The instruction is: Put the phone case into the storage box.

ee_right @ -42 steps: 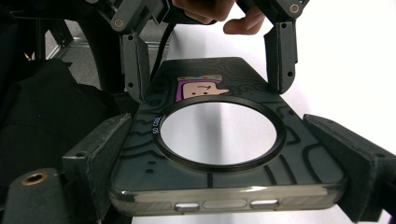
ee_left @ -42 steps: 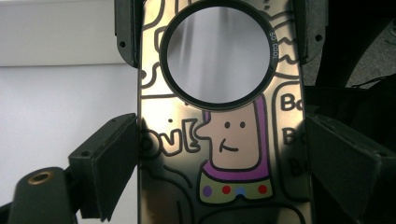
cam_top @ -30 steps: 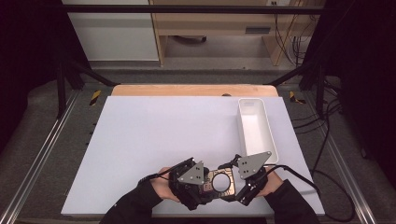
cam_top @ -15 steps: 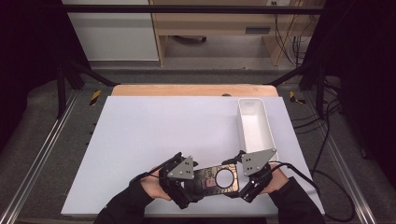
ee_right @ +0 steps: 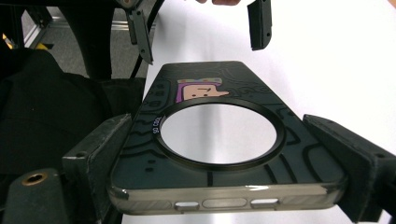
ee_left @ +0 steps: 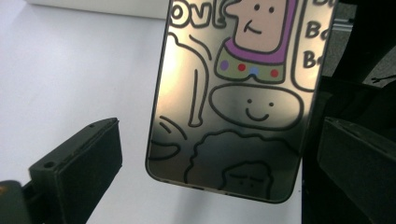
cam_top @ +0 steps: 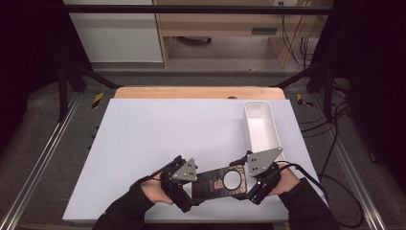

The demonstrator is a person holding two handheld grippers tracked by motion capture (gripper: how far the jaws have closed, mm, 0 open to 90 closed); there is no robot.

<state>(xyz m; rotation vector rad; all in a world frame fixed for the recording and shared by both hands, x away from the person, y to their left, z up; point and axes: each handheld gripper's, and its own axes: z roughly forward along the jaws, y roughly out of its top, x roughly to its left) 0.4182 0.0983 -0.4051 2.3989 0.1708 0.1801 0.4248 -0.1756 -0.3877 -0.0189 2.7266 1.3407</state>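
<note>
White desk (cam_top: 158, 139) is seen under a phone case (cam_top: 221, 181), held near the front edge. It is clamped by the right gripper (cam_top: 253, 190); the left gripper (cam_top: 186, 201) is spread around its other end, untouching.

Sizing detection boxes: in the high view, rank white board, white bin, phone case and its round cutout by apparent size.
1. White board, by far the largest.
2. White bin.
3. Phone case, partly hidden by the left gripper and right gripper, so its full extent is unsure.
4. Round cutout, smallest.
</note>
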